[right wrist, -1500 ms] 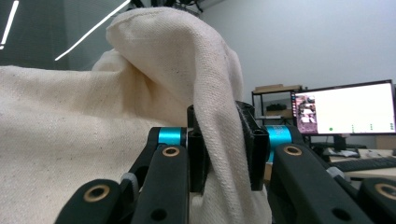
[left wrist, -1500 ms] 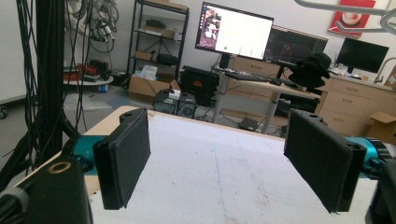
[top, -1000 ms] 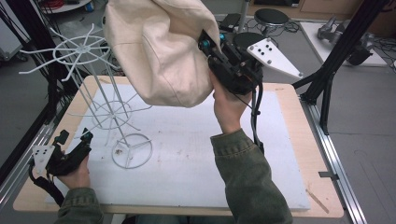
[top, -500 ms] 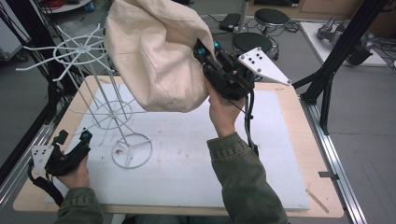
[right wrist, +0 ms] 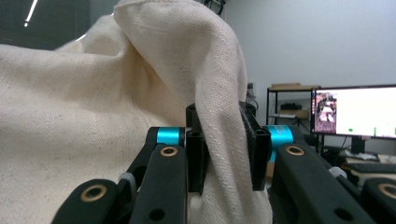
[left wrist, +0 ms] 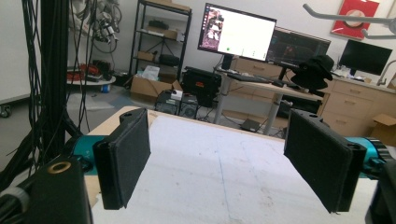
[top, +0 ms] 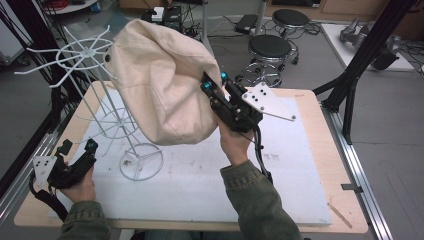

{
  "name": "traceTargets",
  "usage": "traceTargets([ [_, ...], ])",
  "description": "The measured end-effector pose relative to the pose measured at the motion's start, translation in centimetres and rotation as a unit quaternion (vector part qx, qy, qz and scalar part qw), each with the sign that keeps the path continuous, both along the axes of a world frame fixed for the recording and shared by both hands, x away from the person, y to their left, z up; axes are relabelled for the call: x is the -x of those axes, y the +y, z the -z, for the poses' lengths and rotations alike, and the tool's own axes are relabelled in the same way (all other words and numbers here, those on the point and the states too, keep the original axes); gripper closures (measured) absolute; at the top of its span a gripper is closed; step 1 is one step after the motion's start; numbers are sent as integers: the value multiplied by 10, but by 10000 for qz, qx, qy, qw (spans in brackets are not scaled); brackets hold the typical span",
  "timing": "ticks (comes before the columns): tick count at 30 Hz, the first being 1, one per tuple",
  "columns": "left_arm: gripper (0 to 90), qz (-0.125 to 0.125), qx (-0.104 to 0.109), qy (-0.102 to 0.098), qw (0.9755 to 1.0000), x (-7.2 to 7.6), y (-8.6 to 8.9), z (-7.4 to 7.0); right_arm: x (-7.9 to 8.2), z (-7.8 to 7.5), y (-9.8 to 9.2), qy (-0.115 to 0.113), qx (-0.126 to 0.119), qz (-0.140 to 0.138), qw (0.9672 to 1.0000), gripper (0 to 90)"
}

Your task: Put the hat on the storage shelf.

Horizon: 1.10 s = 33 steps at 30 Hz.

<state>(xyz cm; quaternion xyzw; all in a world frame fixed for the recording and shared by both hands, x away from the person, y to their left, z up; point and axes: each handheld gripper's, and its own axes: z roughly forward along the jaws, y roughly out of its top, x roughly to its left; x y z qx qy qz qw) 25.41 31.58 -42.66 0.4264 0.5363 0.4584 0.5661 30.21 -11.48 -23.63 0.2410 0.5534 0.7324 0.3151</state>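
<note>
A large cream cloth bag (top: 160,90) hangs in the air over the table's back left. My right gripper (top: 212,86) is shut on a fold at the bag's right edge. In the right gripper view that fold of the cloth bag (right wrist: 219,107) is pinched between the two black pads (right wrist: 196,158). The bag's left side lies against the top arms of a white wire rack (top: 85,52), which stands on the white mat (top: 200,185); I cannot tell whether it is hooked on. My left gripper (top: 78,146) rests low at the front left, open; its pads (left wrist: 123,163) stand wide apart over bare mat.
The rack's round base (top: 141,161) sits left of centre on the mat. Black frame posts (top: 350,95) rise at the table's right, and cables and a post (left wrist: 51,70) at its left. Two stools (top: 270,47) stand behind the table.
My right gripper has come down and slightly left with the cloth bag still in it, so the bag hangs lower beside the rack. The left hand has not moved.
</note>
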Motion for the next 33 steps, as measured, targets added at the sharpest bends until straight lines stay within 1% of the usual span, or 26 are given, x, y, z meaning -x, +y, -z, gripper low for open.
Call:
traceTargets([
  [1,227,1,2,7,10000,0,0,0,-1,5,-1,64,-13,-20,10000,751],
  [3,227,2,1,9,10000,0,0,0,-2,10,-2,94,17,-55,9999,747],
  [4,227,5,-5,20,10000,0,0,0,-2,13,-2,117,32,-119,9999,745],
  [5,227,3,-2,14,10000,0,0,0,-3,19,-2,89,138,-194,9997,743],
  [7,227,1,4,1,10000,0,0,0,-3,22,-1,121,149,-208,9996,742],
  [9,227,8,11,-11,10000,0,0,0,-7,32,0,289,260,-234,9990,738],
  [10,227,6,8,-14,10000,0,0,0,-7,32,0,289,260,-234,9990,738],
  [14,228,4,20,-14,10000,0,0,0,-12,41,3,463,294,-277,9981,734],
  [15,228,5,2,-10,10000,0,1,0,-13,44,5,496,356,-275,9978,734],
  [17,227,3,11,-9,10000,0,1,0,-13,45,5,504,376,-284,9976,734],
  [20,228,-3,19,-8,10000,0,1,0,-13,46,7,500,341,-293,9977,734],
  [25,228,7,19,-8,10000,0,1,0,-14,48,8,596,319,-315,9972,730],
  [29,228,2,32,-15,10000,1,1,0,-15,49,9,621,307,-340,9970,729],
  [31,227,-4,34,-18,10000,1,1,0,-16,49,10,664,305,-353,9967,718],
  [33,228,0,21,-10,10000,1,1,0,-17,50,10,710,301,-354,9964,678],
])
